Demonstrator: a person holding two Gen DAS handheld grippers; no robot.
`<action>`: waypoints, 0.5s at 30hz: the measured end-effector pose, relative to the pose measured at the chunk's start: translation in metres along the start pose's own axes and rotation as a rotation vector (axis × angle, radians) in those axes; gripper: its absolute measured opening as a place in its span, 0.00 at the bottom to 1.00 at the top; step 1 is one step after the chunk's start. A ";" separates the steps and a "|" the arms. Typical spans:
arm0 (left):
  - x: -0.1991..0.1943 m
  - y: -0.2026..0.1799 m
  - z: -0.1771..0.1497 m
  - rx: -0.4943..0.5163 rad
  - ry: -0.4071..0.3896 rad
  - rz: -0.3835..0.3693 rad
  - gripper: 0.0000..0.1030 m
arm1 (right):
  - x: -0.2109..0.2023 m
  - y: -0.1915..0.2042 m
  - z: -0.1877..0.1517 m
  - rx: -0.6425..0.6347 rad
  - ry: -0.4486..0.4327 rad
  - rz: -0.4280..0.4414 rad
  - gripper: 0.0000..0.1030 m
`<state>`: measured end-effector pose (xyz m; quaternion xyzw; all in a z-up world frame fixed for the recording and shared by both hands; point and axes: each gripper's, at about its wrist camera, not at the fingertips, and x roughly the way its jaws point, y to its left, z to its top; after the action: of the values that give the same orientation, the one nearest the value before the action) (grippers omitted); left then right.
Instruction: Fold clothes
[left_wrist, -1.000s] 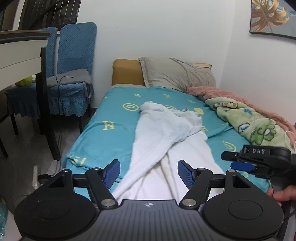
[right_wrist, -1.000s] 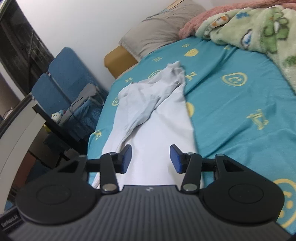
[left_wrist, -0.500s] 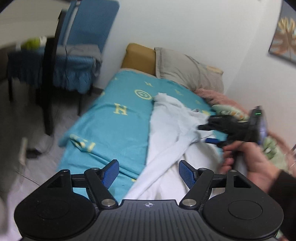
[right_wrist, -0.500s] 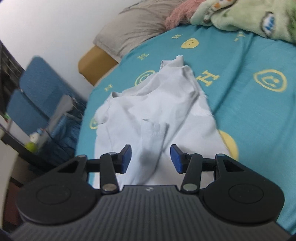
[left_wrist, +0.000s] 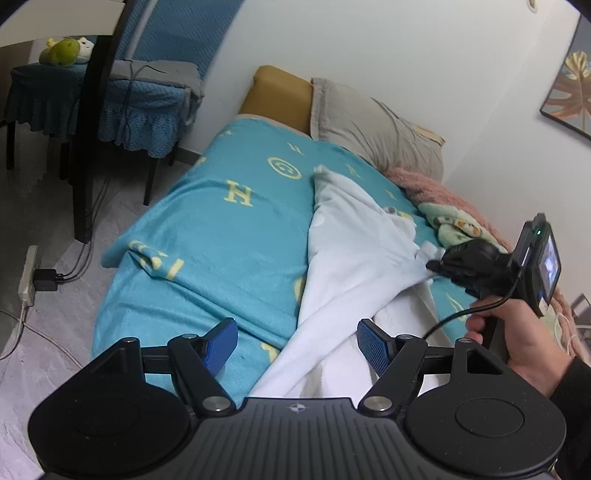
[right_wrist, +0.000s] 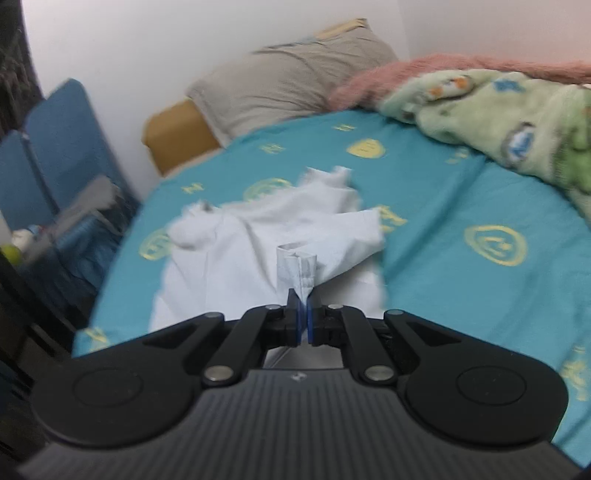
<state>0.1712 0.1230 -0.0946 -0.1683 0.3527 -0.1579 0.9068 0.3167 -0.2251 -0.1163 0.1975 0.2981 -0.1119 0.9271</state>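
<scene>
A white long-sleeved garment (left_wrist: 354, 251) lies lengthwise on the turquoise bed sheet (left_wrist: 221, 236), its body rumpled toward the pillow. My right gripper (right_wrist: 303, 314) is shut on the cuff of a white sleeve (right_wrist: 297, 264), which sticks up between the blue pads. In the left wrist view that same right gripper (left_wrist: 437, 266) shows at the garment's right edge, held by a hand (left_wrist: 517, 339). My left gripper (left_wrist: 297, 341) hovers open over the near end of the garment, its blue pads (left_wrist: 371, 345) wide apart with nothing pinched.
A grey pillow (left_wrist: 373, 125) and a mustard headboard (left_wrist: 275, 96) sit at the bed's far end. A green and pink blanket (right_wrist: 491, 110) is heaped along the wall side. Blue chairs (left_wrist: 147, 92), a dark table leg (left_wrist: 86, 147) and a power strip (left_wrist: 27, 275) with cables stand left of the bed.
My right gripper has closed on the sleeve cuff that lay between its open pads. The left gripper has shifted and rolled a little, staying open.
</scene>
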 end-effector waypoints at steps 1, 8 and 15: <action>0.001 -0.002 -0.002 0.013 0.004 0.000 0.72 | 0.002 -0.011 -0.002 0.035 0.017 -0.008 0.06; 0.012 -0.018 -0.010 0.122 0.009 0.045 0.72 | -0.004 -0.035 -0.001 0.133 0.091 0.071 0.10; 0.012 -0.036 -0.022 0.215 -0.001 0.073 0.71 | -0.080 -0.019 -0.003 -0.070 0.197 0.133 0.62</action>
<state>0.1586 0.0817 -0.1019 -0.0571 0.3390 -0.1613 0.9251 0.2453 -0.2334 -0.0760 0.1942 0.3777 -0.0196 0.9051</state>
